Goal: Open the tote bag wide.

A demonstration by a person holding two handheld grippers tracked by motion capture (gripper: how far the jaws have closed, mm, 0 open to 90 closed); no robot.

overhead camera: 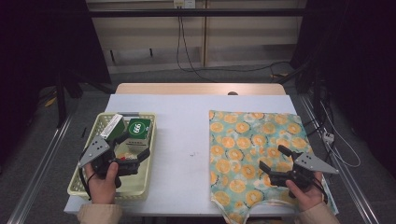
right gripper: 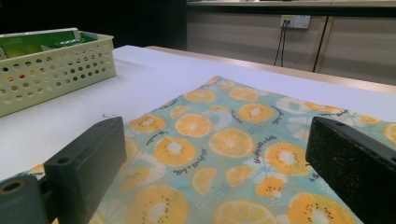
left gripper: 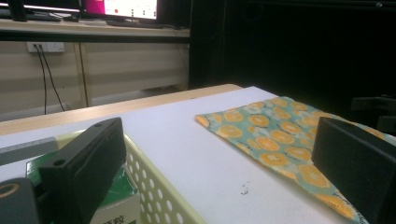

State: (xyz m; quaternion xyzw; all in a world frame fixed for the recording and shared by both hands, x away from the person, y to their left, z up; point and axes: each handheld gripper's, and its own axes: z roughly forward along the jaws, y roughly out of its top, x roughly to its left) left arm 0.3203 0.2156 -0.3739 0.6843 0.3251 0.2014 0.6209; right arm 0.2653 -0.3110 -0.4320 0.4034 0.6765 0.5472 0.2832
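Work is barely starting: both grippers, left gripper [overhead camera: 133, 154] and right gripper [overhead camera: 274, 158], are hovering jaws apart and empty, boxes [overhead camera: 138, 130] sitting in basket [overhead camera: 148, 161], fruit-print bag [overhead camera: 252, 140] lying flat.

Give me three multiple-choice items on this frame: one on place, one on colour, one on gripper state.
1. Where does the left gripper hover?
A. over the basket
B. over the cloth
C. off the table

2. What colour is the box in the basket?
A. red
B. green
C. blue

3. How do the right gripper's fingers stand?
A. shut on the cloth
B. shut on nothing
C. open

Key: 1 A, the high view shows it above the basket at the table's left. 2 B, the box is green with white print. 3 C, the right gripper view shows a wide gap between the fingers, with the cloth lying flat beneath.
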